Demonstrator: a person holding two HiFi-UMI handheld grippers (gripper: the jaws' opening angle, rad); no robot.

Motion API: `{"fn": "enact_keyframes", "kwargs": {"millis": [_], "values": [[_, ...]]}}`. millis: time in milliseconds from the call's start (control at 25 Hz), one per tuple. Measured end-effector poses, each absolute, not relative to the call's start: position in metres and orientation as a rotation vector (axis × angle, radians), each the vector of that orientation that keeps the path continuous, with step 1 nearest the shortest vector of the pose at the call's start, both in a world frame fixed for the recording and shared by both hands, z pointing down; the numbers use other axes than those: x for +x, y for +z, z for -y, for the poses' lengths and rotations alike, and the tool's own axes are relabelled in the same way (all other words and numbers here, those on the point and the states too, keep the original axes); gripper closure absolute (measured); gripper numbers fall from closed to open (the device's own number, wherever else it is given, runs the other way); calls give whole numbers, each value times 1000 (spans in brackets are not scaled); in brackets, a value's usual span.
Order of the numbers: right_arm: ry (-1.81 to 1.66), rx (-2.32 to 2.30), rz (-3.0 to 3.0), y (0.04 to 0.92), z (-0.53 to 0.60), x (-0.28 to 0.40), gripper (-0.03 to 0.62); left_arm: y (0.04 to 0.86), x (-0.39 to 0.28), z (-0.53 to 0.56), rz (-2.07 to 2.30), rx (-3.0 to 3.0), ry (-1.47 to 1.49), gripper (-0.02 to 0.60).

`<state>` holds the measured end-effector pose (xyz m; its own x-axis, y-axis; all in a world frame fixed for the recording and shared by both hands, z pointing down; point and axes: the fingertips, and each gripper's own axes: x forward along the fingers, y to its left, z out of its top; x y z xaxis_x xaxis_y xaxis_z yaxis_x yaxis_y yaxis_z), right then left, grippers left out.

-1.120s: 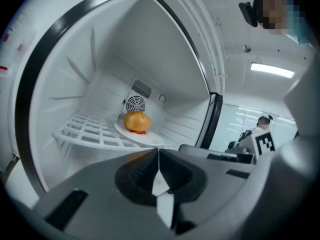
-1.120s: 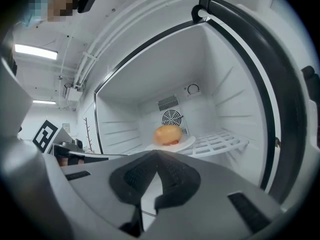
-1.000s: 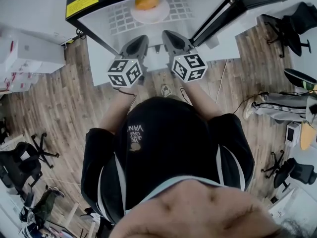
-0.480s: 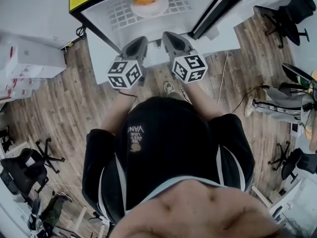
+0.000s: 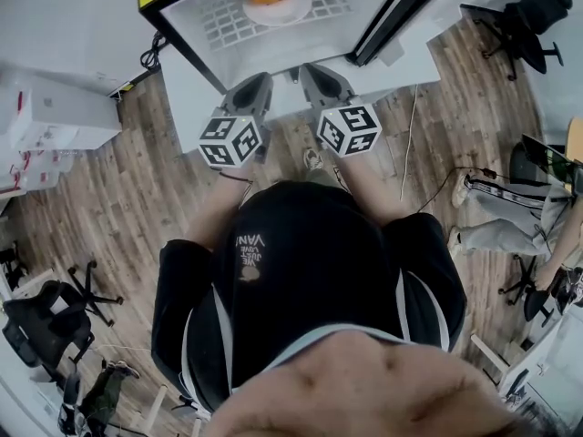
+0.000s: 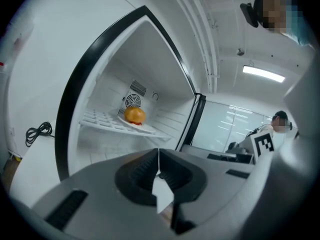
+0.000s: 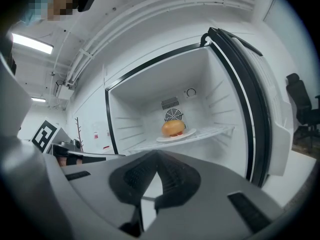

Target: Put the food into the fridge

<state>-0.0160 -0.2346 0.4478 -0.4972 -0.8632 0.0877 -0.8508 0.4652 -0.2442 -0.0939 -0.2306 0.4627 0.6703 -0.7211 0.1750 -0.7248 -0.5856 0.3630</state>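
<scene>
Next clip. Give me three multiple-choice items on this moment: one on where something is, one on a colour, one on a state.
1. Where is the round orange food?
A. on a plate on the shelf inside the fridge
B. on top of the fridge
C. under the fridge

2. What colour is the plate?
A. black
B. white
C. red

3. How does the fridge door stand?
A. shut
B. open
C. taken off

Answers:
1 A: both gripper views show the food on the plate, which rests on the wire shelf.
2 B: the rim beside the food is white.
3 B: the door is swung wide and the inside is in full view.
</scene>
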Motion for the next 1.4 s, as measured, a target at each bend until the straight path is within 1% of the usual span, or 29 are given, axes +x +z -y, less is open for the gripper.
{"fn": "enact_keyframes", "kwargs": {"millis": [480, 880, 1400], "values": [[-400, -1599, -2617, 451, 213, -36, 582, 465, -114, 210, 1084, 2499, 14, 561], [-369, -1625, -2618, 446, 202, -36, 582, 463, -116, 201, 1067, 2517, 0, 561], [-345, -1592, -2660, 437, 197, -10, 582, 457, -90, 200, 1098, 2512, -3, 561]]}}
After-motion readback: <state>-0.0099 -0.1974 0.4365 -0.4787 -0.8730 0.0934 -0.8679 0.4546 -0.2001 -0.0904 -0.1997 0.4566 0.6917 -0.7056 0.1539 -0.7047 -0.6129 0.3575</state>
